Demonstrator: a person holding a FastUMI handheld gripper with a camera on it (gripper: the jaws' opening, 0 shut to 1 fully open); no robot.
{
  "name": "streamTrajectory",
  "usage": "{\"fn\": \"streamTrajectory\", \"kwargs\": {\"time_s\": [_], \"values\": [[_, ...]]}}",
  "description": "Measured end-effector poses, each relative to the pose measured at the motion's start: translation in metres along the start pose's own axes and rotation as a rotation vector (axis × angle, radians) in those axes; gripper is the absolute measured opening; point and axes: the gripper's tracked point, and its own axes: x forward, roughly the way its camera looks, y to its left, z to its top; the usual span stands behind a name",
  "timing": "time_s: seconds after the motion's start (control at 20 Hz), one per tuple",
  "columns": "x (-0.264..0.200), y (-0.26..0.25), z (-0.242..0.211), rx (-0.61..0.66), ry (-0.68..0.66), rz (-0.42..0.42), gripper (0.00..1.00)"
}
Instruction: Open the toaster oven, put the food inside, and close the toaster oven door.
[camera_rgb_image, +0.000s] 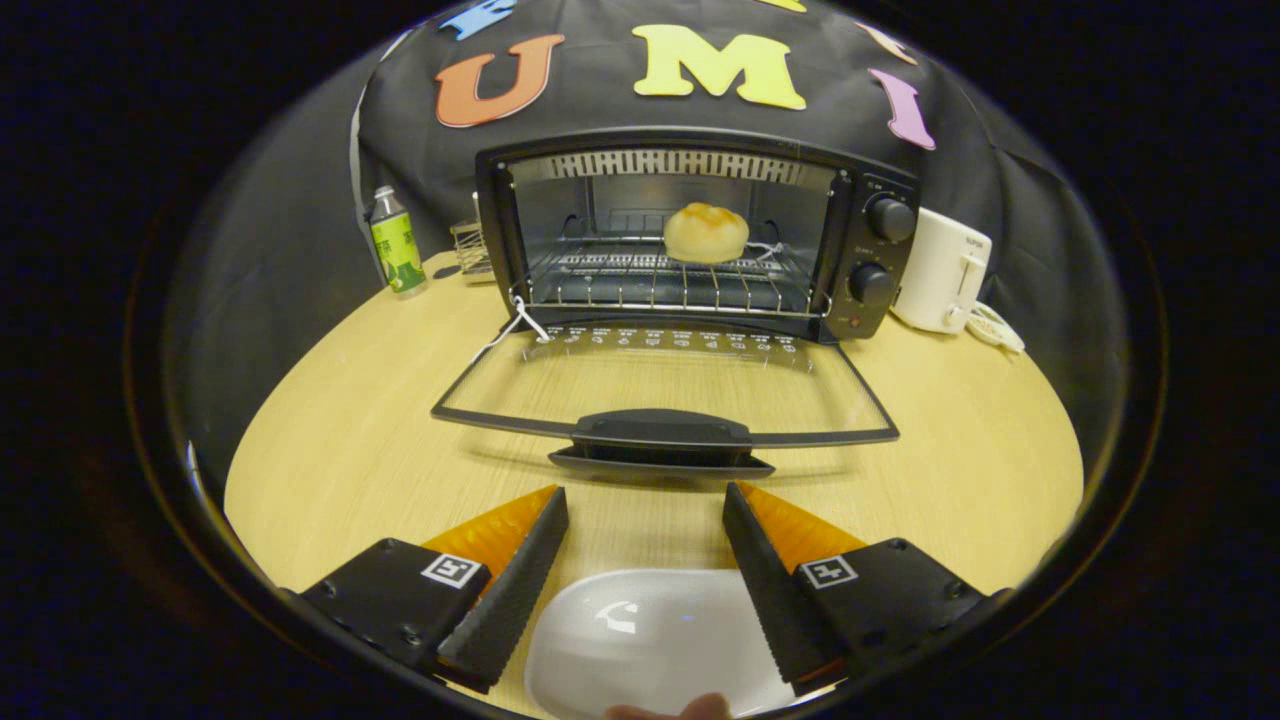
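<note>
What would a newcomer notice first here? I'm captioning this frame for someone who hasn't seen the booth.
The toaster oven at the back of the wooden table, with a bun on its rack. Its glass door lies folded flat toward the gripper, whose fingers stand open just short of the door handle, with an empty white plate between them.

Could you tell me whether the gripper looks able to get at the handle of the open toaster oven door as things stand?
Probably yes: the gripper has its jaws open, and the door handle lies just ahead of them, with bare table between.
</note>
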Motion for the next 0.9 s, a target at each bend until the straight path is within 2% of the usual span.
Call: {"fn": "streamTrajectory", "kwargs": {"time_s": [0.2, 0.55, 0.9], "values": [[0.004, 0.001, 0.001, 0.023, 0.021, -0.019, 1.0], [0.001, 0.002, 0.009, 0.077, -0.036, -0.032, 0.99], [-0.028, 0.003, 0.048, 0.077, -0.143, -0.046, 0.99]]}}
